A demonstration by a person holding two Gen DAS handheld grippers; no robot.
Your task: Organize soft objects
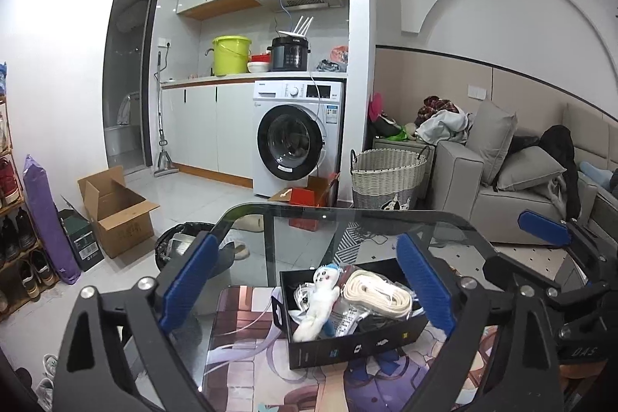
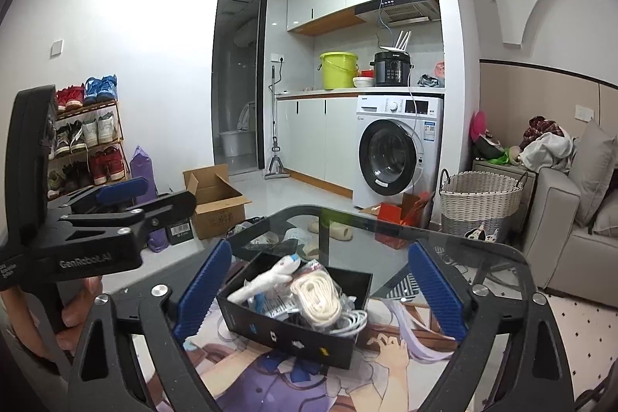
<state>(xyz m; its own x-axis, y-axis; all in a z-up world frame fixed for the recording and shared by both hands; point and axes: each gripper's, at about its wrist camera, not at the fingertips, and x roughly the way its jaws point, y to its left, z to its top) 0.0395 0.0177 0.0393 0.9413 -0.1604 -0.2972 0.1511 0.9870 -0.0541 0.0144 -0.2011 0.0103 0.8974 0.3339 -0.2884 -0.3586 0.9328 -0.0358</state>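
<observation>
Both the left gripper [image 1: 309,292] and right gripper [image 2: 320,290] stand apart, empty, just before the black box [image 1: 359,342]. Inside it already lie a white plush doll [image 1: 318,307] and coiled cream strap [image 1: 378,296]; nothing soft shows on the desk [image 1: 251,334] outside it, so sorting seems nearly done.

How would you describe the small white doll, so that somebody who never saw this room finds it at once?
Look at the glass table in front of the washing machine; an open black box stands on it. The white plush doll lies in the box's left part, beside a coil of cream strap. Only it has a face and limbs.
</observation>
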